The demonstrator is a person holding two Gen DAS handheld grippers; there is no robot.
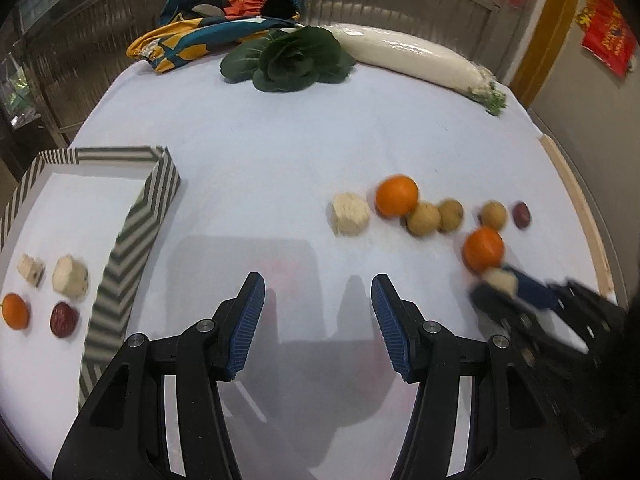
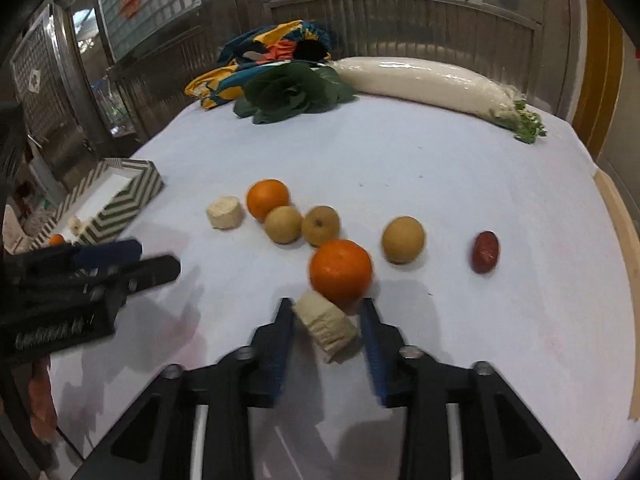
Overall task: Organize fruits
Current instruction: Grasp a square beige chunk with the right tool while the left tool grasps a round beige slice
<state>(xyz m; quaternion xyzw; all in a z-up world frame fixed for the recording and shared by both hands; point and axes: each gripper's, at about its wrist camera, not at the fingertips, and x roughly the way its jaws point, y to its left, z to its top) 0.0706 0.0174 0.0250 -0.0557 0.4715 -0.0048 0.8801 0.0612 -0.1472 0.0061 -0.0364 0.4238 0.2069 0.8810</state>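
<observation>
Right tongs [image 2: 326,328]: jaws apart around the pale, ridged cylindrical chunk [image 2: 326,330]; contact unclear, blurred.
Left tongs [image 1: 318,322]: apart, empty, over the white surface [image 1: 280,168].
Risk: the round orange [image 2: 340,272] touches the chunk; closing may nudge it rolling into the 3 tan fruits.
Destination: striped-walled tray [image 1: 132,236], far left.

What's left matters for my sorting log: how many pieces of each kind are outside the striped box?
Oranges: 2
Brown round fruits: 3
Red dates: 1
Pale cut chunks: 2
Total: 8
</observation>
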